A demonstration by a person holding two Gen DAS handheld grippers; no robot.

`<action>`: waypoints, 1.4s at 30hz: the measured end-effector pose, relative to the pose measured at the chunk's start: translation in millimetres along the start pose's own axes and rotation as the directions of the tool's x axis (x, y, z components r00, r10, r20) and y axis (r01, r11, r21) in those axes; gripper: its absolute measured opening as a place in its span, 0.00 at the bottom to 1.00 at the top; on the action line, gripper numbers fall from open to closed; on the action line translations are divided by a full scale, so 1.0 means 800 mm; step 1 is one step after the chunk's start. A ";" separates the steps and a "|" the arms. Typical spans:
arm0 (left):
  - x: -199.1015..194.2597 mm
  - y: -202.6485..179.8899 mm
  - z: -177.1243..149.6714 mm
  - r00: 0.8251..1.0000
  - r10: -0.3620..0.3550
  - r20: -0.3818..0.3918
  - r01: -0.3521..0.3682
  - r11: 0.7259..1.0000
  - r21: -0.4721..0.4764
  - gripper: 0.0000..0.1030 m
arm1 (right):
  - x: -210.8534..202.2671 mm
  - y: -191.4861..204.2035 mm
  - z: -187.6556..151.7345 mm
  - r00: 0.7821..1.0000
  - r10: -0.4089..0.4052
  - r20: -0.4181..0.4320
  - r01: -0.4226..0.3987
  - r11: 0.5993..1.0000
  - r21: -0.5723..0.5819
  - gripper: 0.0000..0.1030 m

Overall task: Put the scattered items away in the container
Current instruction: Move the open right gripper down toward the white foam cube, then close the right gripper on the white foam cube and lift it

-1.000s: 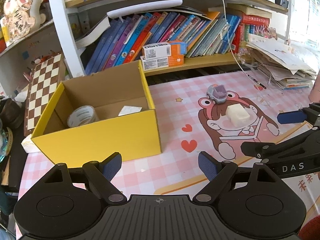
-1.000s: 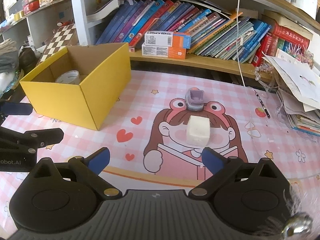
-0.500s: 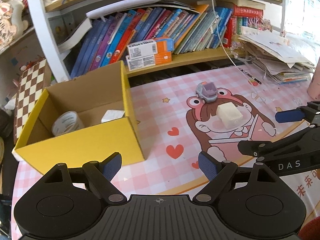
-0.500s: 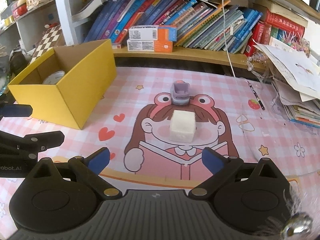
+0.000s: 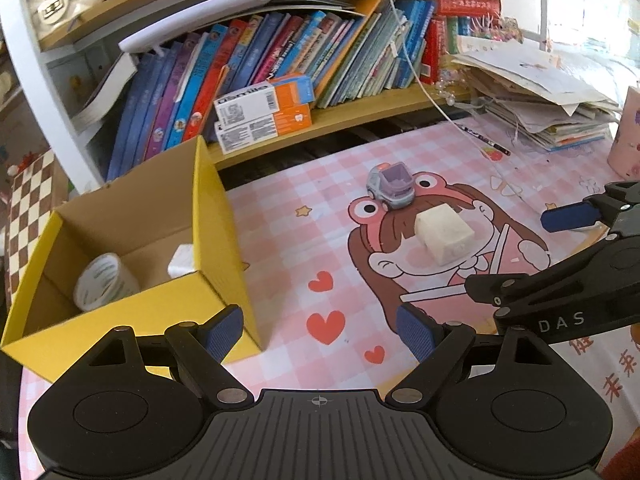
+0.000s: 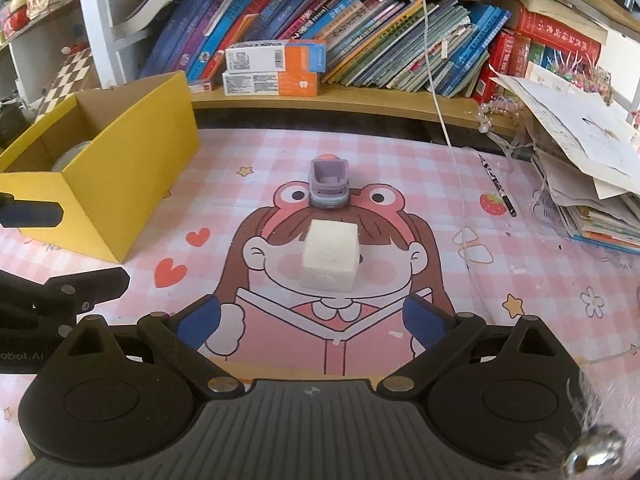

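A yellow cardboard box (image 5: pixel 224 240) (image 6: pixel 132 168) stands on the left of the pink mat, holding a roll of tape (image 5: pixel 102 288) and a white block (image 5: pixel 181 260). A white cube (image 5: pixel 444 234) (image 6: pixel 330 254) lies on the mat's cartoon face, a small purple toy car (image 5: pixel 390 186) (image 6: pixel 329 184) just behind it. My right gripper (image 6: pixel 312 322) is open and empty, just in front of the cube, lined up with it. My left gripper (image 5: pixel 320 330) is open and empty beside the box's near right corner. The right gripper also shows in the left wrist view (image 5: pixel 560 256).
A low bookshelf (image 6: pixel 360 96) with books and two orange-and-white cartons (image 6: pixel 276 68) runs along the back. A pile of papers (image 6: pixel 592 184) sits at the right, a pen (image 6: pixel 498 184) beside it. A white cable (image 6: pixel 440 100) hangs down over the mat. A chessboard (image 5: pixel 24 208) stands left of the box.
Both grippers have shifted right and forward; the cube sits closer and more centred in front of the right gripper. Both grippers stay open and empty.
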State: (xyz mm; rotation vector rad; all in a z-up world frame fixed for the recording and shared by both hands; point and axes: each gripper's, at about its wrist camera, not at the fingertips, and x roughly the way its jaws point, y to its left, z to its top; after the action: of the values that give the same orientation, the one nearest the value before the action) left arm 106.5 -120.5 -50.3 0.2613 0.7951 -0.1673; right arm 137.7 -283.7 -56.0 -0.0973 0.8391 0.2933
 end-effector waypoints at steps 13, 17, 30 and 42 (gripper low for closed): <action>0.020 -0.005 0.009 1.000 -0.012 -0.003 0.012 0.999 0.034 0.84 | 0.024 -0.008 0.004 1.000 -0.008 -0.022 0.008 1.000 0.011 0.91; 0.025 -0.005 0.011 1.000 -0.012 -0.003 0.012 0.999 0.036 0.84 | 0.030 -0.010 0.006 1.000 -0.009 -0.026 0.010 1.000 0.015 0.89; 0.037 -0.008 0.020 1.000 0.006 0.014 -0.007 0.997 0.082 0.84 | 0.063 -0.018 0.018 0.999 0.013 -0.044 -0.011 0.999 0.035 0.70; 0.045 -0.014 0.027 1.000 0.013 0.017 -0.015 0.992 0.122 0.84 | 0.100 -0.021 0.038 0.998 0.028 -0.058 -0.027 0.999 0.028 0.64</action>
State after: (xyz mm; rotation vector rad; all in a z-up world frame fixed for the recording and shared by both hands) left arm 143.2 -139.6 -63.9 0.3806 0.7682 -0.2046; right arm 214.7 -276.0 -95.8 -0.0694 0.9024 0.3063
